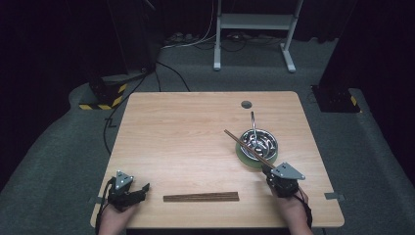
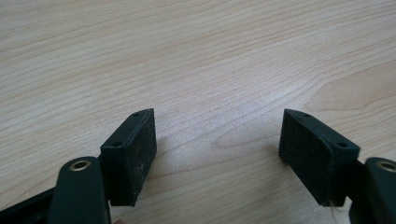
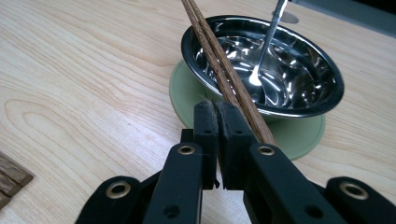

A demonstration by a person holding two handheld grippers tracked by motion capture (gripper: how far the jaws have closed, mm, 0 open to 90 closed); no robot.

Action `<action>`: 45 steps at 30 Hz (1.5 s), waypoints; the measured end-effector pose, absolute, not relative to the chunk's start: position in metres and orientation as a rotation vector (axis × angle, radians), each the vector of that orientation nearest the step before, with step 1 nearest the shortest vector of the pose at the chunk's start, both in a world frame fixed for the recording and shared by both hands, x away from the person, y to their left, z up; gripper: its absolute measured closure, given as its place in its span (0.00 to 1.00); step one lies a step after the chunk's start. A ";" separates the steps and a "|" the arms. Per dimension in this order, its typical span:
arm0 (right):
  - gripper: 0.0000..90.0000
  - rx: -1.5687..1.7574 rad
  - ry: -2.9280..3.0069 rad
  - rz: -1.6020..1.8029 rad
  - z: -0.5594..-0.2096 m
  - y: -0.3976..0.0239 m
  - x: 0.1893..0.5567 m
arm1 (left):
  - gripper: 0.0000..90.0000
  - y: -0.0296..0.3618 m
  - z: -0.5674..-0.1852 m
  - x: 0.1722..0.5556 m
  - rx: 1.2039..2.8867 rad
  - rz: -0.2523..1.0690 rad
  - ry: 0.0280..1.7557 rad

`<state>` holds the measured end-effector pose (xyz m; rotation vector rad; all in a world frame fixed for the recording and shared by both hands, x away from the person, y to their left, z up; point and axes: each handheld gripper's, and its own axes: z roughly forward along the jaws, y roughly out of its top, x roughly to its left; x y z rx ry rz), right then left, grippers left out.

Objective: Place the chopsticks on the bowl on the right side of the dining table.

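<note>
A steel bowl [image 1: 259,142] [image 3: 299,79] sits on a green round mat [image 1: 244,157] [image 3: 187,98] at the table's right, with a metal spoon [image 1: 253,122] [image 3: 268,42] leaning in it. My right gripper [image 1: 268,172] [image 3: 218,109] is just in front of the bowl, shut on a pair of brown chopsticks [image 1: 242,144] [image 3: 210,46] that slant up and left across the bowl's rim. My left gripper [image 1: 143,189] [image 2: 217,135] rests at the front left corner, open, with bare wood between its pads.
More brown chopsticks [image 1: 200,197] [image 3: 9,179] lie side by side near the front edge of the wooden table [image 1: 171,132], between the two hands. A round cable hole [image 1: 246,104] is behind the bowl. Cables and a white frame stand on the floor beyond.
</note>
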<state>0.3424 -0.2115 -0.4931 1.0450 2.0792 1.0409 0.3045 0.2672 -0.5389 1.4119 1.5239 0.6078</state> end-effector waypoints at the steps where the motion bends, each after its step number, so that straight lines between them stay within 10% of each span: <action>1: 0.96 1.035 2.069 1.038 -0.494 -0.213 0.342 | 0.31 0.267 -0.539 0.304 1.411 0.608 1.524; 45: 0.93 1.172 1.946 1.043 -0.505 -0.236 0.348 | 0.31 0.266 -0.539 0.305 1.403 0.608 1.524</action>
